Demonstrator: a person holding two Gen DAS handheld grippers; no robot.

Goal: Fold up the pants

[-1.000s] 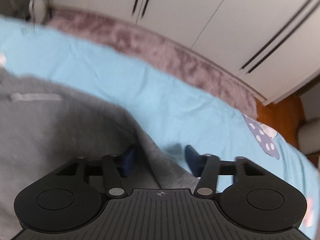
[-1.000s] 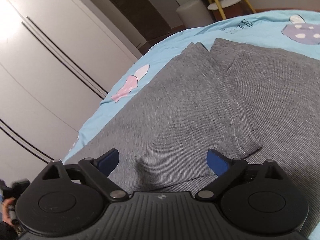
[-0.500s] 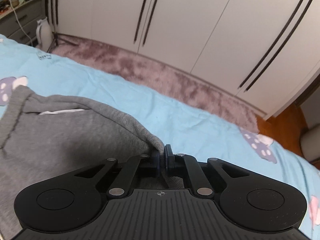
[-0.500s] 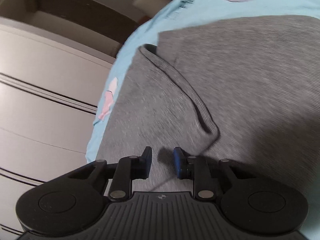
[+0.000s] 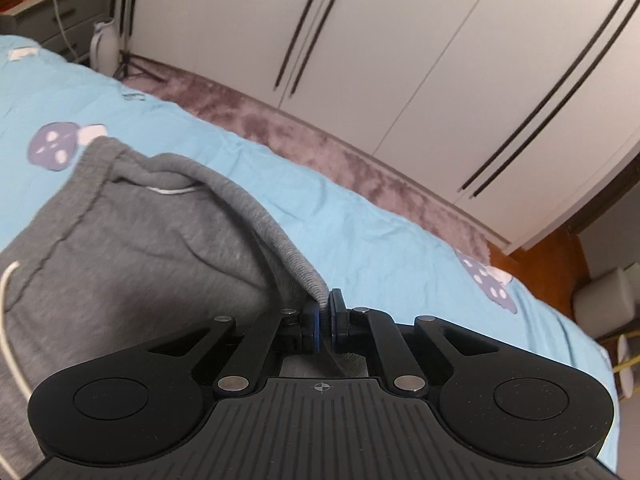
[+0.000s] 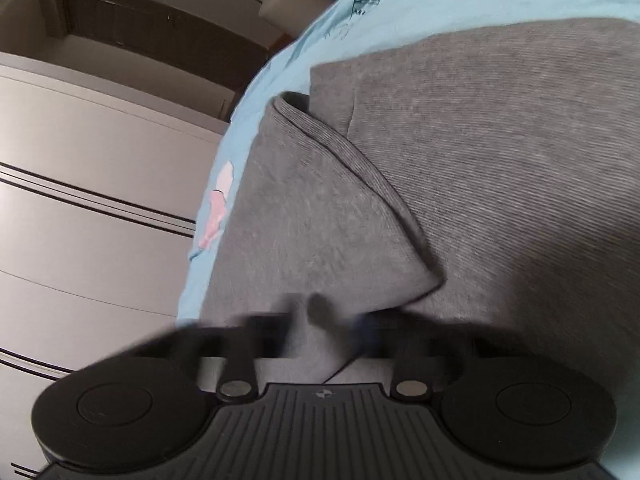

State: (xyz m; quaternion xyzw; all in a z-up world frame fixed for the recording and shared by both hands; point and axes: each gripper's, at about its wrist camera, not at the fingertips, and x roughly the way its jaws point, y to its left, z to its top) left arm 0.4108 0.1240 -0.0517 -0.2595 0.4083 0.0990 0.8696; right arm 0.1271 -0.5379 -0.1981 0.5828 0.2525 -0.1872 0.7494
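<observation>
Grey sweatpants (image 5: 132,264) lie on a light blue bedsheet (image 5: 360,216). My left gripper (image 5: 325,320) is shut on the ribbed waistband edge (image 5: 280,240) and lifts it off the bed; a white drawstring (image 5: 8,320) hangs at the left. In the right wrist view the grey pants (image 6: 480,160) fill the frame with a raised fold (image 6: 360,168) running up the middle. My right gripper (image 6: 324,328) is blurred by motion; its fingers stand close together with grey cloth between them, and I cannot tell whether they grip it.
White wardrobe doors (image 5: 400,60) with black stripes stand beyond a mauve rug (image 5: 320,136). A dresser (image 5: 60,20) and white jug (image 5: 105,46) stand at far left. White stools (image 5: 604,304) stand on the wooden floor at right.
My left gripper closed on the waistband and has lifted it. My right gripper narrowed from wide open to nearly shut over the pants and moved in closer.
</observation>
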